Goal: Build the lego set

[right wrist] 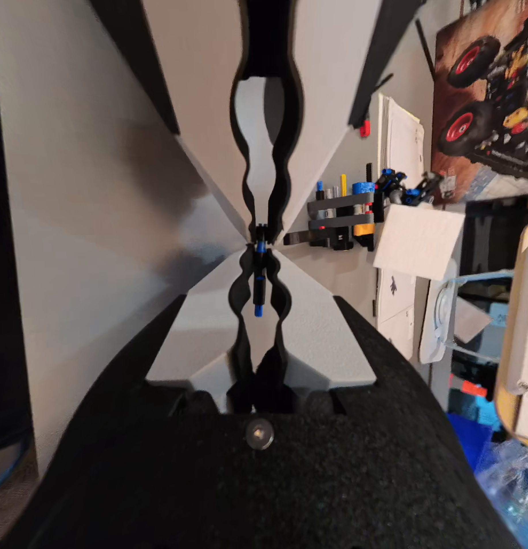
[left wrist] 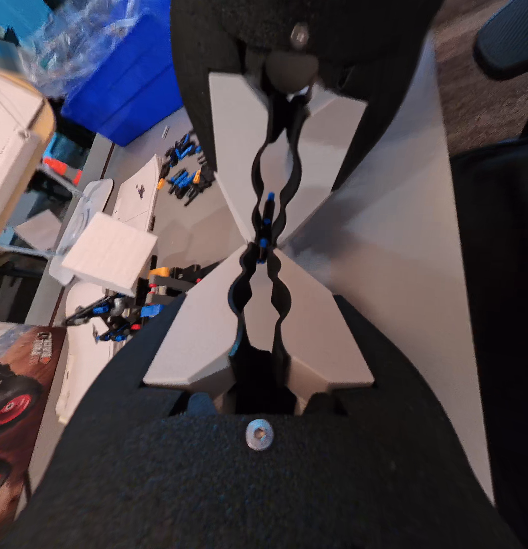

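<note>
1. Grippers meet tip to tip in the left wrist view: the left gripper (left wrist: 261,252) and the right gripper (left wrist: 268,219) both pinch one slim black beam with blue pins (left wrist: 266,221), jaws nearly closed. One loose pile of black and blue pins (left wrist: 184,172) and one half-built chassis (left wrist: 155,294) lie apart on the table (left wrist: 360,267).

2. Right wrist view: the same beam runs between both tips, three blue pins visible. If either hand twists, the thin piece could pop free.
</note>
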### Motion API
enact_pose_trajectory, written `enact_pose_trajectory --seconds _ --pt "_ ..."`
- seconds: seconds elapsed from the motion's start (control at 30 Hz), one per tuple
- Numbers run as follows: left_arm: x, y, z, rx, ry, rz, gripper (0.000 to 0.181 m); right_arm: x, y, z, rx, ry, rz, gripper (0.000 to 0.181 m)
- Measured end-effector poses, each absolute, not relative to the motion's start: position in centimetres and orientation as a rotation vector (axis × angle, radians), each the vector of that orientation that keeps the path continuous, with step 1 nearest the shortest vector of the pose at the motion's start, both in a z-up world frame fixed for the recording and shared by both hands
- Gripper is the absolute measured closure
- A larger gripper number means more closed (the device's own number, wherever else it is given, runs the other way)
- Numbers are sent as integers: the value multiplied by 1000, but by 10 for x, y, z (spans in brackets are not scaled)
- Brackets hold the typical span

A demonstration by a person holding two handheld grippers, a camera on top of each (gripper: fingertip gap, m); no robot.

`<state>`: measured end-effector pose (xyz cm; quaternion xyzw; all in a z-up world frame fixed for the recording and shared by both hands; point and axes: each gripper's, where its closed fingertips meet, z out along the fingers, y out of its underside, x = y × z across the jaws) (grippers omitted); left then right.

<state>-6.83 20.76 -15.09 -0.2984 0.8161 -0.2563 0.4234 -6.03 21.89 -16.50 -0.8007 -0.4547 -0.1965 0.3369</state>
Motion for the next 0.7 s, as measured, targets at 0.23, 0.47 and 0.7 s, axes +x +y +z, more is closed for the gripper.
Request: enact_pose_trajectory --seconds 0.23,0.47,0.7 --pt "-65 209 -149 -709 2024 -580 176 -57 220 -163 -2117 -1074 -451 174" --pt "-74 208 -131 -845 1970 -924 175 -62 216 -137 -1924 -976 -333 164" --pt "-84 199 -123 -826 1976 -1080 175 -80 201 -120 -1787 -956 25 172"
